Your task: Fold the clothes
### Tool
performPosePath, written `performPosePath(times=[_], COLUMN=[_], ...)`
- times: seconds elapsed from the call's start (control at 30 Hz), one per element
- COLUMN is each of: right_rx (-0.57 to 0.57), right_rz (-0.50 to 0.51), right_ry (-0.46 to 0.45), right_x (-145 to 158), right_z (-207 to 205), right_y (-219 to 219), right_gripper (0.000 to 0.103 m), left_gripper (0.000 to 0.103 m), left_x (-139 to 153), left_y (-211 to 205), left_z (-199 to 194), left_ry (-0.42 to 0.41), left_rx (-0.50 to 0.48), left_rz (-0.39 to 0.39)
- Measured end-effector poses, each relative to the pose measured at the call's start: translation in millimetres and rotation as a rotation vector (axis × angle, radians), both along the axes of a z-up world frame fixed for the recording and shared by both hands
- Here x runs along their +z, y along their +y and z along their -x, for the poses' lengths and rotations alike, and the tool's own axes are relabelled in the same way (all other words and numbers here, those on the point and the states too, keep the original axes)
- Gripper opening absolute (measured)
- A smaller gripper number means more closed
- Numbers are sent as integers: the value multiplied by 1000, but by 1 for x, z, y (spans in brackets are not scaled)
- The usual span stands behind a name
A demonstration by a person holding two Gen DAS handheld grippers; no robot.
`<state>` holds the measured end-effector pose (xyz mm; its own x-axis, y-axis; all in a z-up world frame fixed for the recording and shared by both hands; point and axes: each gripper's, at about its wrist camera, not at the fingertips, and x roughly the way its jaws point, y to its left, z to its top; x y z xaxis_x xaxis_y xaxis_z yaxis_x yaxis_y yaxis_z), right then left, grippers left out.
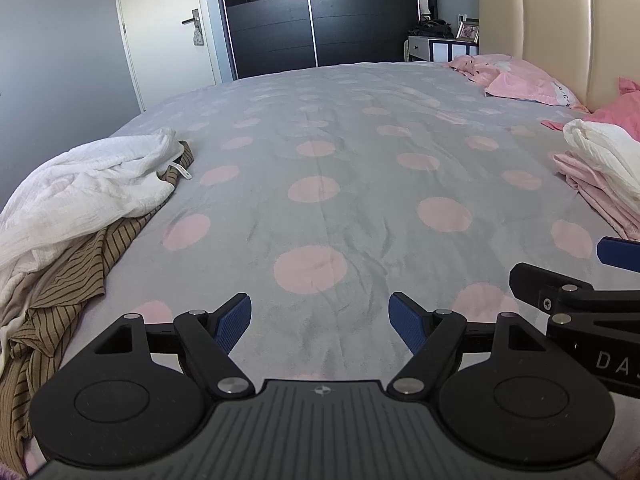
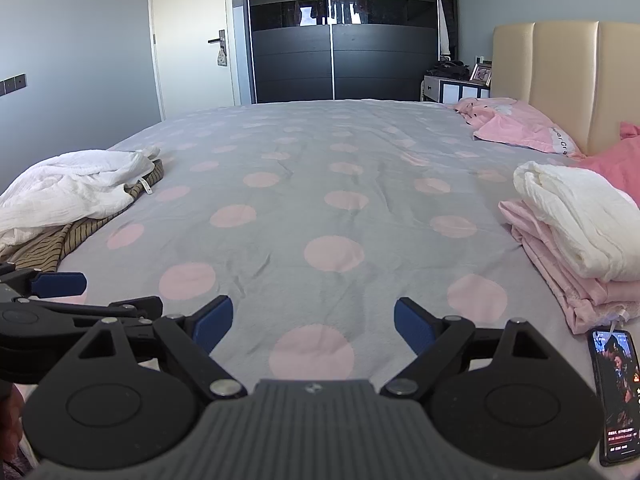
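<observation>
Clothes lie at both sides of the bed (image 2: 320,168), its middle bare.
On the left, a crumpled garment (image 2: 68,188) lies on a striped one (image 2: 48,246). On the right, a folded stack (image 2: 580,240) sits before the pillow (image 2: 516,126) and headboard (image 2: 560,76), with a phone (image 2: 616,396) in front. A wardrobe (image 2: 340,40) stands behind the bed.

Crumpled white garment (image 1: 84,192) heaped over rumpled brown striped garment (image 1: 60,280) at the bed's (image 1: 320,208) left edge, folded white piece (image 2: 576,220) stacked on folded pink pieces (image 2: 560,276) at its right
</observation>
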<state>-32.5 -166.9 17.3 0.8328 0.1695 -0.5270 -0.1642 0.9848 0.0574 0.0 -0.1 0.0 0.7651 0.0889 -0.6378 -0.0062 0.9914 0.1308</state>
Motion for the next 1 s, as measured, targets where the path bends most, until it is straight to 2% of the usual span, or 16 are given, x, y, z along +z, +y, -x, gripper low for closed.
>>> performPosePath(times=[1.0], right_rx=[7], right_rz=[11], right_ry=[-3], right_x=[3], right_z=[7], right_y=[-2], right_gripper=[89], left_gripper=[75], left_x=[-1], left_y=[1], left_z=[0], left_ry=[13], left_rx=[1], left_rz=[14])
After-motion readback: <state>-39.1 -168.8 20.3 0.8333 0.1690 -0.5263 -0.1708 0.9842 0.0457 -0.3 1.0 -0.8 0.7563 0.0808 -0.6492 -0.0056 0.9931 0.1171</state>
